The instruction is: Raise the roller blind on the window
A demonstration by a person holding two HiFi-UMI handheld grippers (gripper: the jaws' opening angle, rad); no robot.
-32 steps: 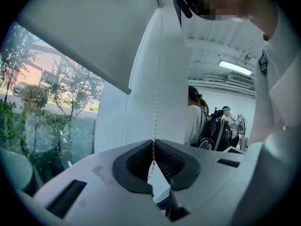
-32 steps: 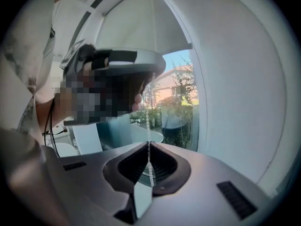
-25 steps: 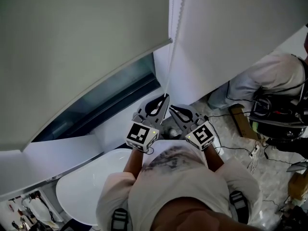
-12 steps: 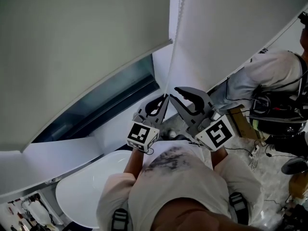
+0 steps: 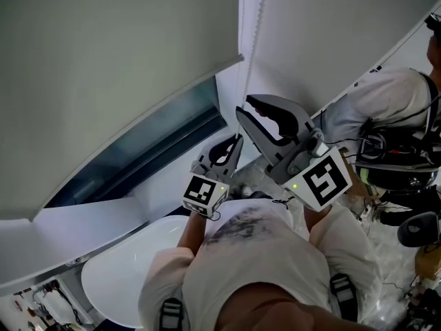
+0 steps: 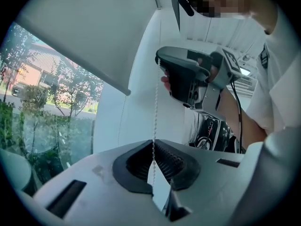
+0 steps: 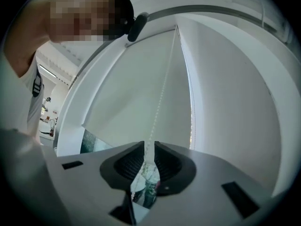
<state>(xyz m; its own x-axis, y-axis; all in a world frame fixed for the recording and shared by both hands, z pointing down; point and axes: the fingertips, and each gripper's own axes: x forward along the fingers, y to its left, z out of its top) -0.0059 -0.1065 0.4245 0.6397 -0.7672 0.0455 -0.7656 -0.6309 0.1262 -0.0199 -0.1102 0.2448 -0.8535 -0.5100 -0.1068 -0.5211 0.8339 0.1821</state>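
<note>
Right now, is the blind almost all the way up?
Not yet. Done: the roller blind shows a strip of window beneath it. In hand: the left hand-held gripper pinches the bead chain; the right hand-held gripper, jaws just opened, has the chain between them higher up. Left: most of the window is covered.

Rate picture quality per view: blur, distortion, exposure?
Head view: dim, bluish, roller blind reads flat grey, edges sharp. Left gripper view: fisheye bending, black corners, bead chain crisp, daylight outside well exposed. Right gripper view: same fisheye, softer, chain faint against the blind.
</note>
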